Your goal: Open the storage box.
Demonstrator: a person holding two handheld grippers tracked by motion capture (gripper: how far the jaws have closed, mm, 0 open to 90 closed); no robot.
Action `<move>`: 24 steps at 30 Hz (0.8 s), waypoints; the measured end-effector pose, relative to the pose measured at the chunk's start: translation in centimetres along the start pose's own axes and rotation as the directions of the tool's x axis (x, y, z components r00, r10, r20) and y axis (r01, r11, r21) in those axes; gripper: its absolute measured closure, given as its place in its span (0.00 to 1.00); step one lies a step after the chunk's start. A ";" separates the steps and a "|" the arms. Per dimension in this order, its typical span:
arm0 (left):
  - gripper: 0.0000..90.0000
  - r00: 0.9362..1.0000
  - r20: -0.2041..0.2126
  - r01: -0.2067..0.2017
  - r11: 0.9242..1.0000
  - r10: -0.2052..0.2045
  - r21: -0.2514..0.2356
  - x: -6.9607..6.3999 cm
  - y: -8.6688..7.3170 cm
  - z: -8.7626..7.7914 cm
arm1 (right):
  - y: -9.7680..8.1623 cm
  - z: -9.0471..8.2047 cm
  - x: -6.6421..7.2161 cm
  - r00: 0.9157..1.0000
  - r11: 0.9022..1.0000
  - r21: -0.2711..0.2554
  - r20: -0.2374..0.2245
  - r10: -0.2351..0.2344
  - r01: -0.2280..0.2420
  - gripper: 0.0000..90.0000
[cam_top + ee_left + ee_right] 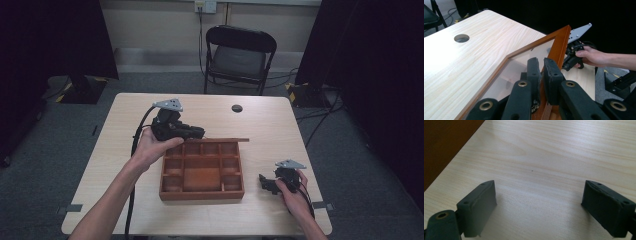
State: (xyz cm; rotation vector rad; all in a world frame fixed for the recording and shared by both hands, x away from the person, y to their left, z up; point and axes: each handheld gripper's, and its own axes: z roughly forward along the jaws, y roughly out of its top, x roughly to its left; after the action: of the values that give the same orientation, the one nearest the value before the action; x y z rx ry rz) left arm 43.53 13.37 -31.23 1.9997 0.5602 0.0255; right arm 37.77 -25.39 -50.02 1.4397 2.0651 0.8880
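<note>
Pale wooden table (125, 150): the reddish wooden compartment box (202, 171) sits mid-table, its glazed wooden-framed lid (560, 42) pinched by the left gripper (541, 72), apparently being raised; next, careful lifting seems required. The right gripper (539, 205) rests wide open, empty.

The glazed brown wooden lid (560, 42) runs below the frame edge between the left gripper (542, 72) jaws; its contact point is hidden.

The compartment box (202, 170) is set on the table (260, 125) between the two grippers. The left gripper (199, 133) is placed at its far left corner, over the raised lid (560, 42); the right gripper (263, 181) is held just beside its right wall.
</note>
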 end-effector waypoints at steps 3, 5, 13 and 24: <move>0.93 1.000 -0.006 -0.011 1.000 0.011 0.001 0.1 0.1 0.0 | 0.0 0.0 0.0 1.000 1.000 0.000 0.000 0.000 0.000 0.12; 0.93 1.000 -0.003 -0.010 1.000 0.010 0.000 0.1 0.2 0.0 | 0.0 0.0 0.0 1.000 1.000 0.000 0.000 0.000 0.000 0.12; 0.93 1.000 -0.009 -0.002 1.000 0.002 -0.001 0.2 0.4 0.0 | 0.0 0.0 0.0 1.000 1.000 0.000 0.000 0.000 0.000 0.12; 0.94 1.000 -0.004 0.001 1.000 -0.001 -0.014 0.5 0.5 0.0 | 0.0 0.0 0.0 1.000 1.000 0.000 0.000 0.000 0.000 0.12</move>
State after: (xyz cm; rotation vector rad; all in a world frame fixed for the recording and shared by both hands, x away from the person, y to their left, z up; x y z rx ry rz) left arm 44.15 13.42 -30.92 1.9859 0.5621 0.0333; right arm 37.77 -25.39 -50.02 1.4400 2.0652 0.8881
